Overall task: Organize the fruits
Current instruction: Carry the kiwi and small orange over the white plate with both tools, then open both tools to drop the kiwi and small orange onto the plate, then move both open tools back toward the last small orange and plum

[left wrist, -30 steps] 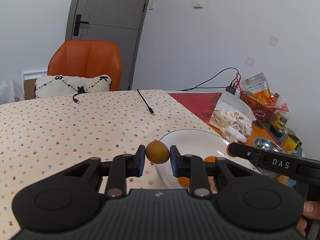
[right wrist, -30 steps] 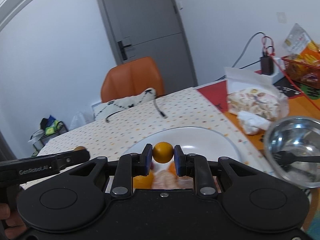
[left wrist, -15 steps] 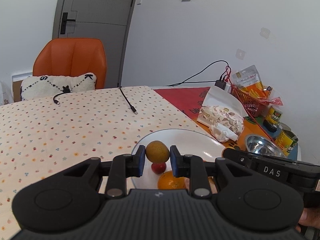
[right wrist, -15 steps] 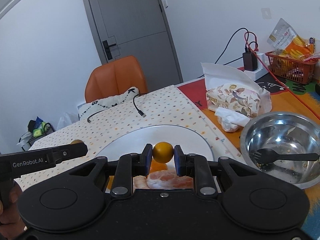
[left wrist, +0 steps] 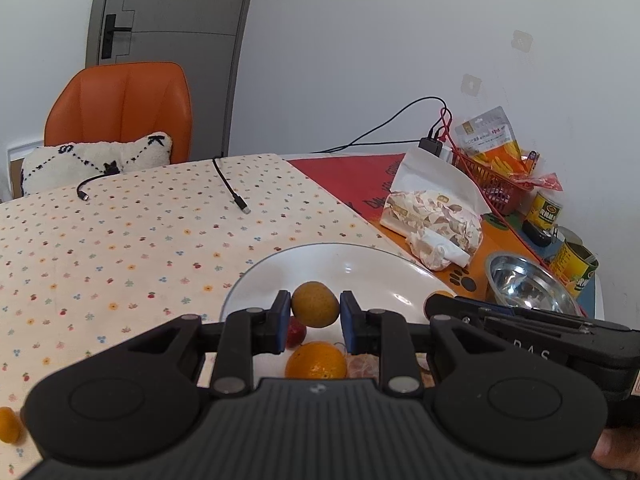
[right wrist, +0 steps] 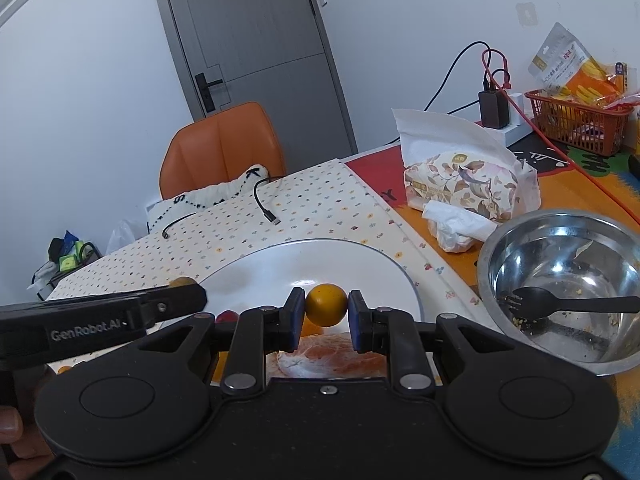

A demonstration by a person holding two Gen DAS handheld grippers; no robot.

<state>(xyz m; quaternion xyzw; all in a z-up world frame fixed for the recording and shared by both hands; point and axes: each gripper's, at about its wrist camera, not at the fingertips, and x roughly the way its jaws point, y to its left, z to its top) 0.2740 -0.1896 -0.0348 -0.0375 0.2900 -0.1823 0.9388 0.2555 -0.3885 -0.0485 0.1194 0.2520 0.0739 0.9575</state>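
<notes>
Fruits (left wrist: 315, 310) now lower over plate (left wrist: 360, 264)

A small orange fruit (left wrist: 8, 430) is cut off by the left wrist view's left edge; the peeled citrus (right wrist: 332, 354) and red fruit (right wrist: 227, 316) on the white plate (right wrist: 360, 264) lie partly hidden behind the right gripper's body; can labels (left wrist: 548, 210) are too small to read.

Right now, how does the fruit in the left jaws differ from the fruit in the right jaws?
The dull brownish-yellow oval fruit in the left gripper looks larger and matte; the bright orange round fruit in the right gripper looks smaller, smoother and rounder. Both are clamped over the white plate.
</notes>
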